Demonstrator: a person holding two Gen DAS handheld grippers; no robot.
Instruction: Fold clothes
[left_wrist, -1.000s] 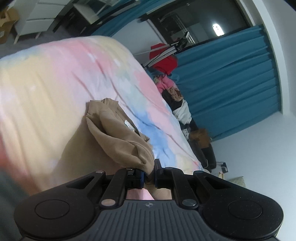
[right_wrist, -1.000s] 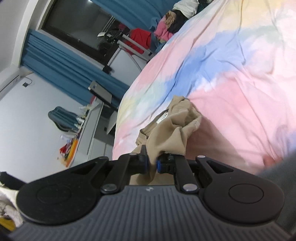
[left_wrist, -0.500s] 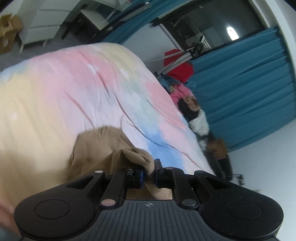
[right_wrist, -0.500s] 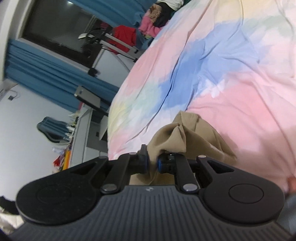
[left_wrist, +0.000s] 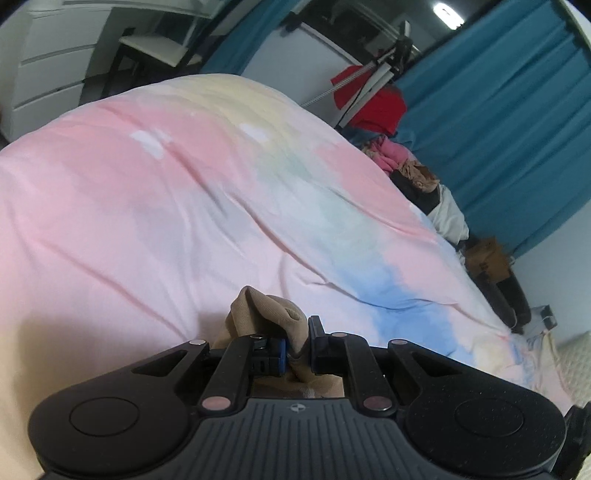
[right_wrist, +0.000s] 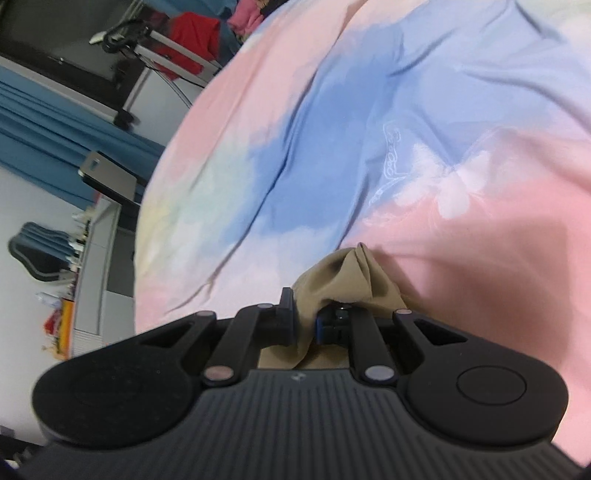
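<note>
Holding a bunched tan cotton garment in both claws, low over the pastel tie-dye bed cover.

We have the left claw pinching a wad of the tan cloth between its jaws, and the right claw pinching another wad of it the same way; neither is spread. In each wrist view the cloth sits right at the fingertips, rising just ahead of them and dropping away beneath the claw body, so most of the garment hangs below and behind us, out of sight. We cannot tell its long axis from here, nor which claw is nearer the bed. We judge the coming move turns on that hidden span: the garment lies under the claws, not ahead of them, with bare bed cover stretching forward of both.
</note>
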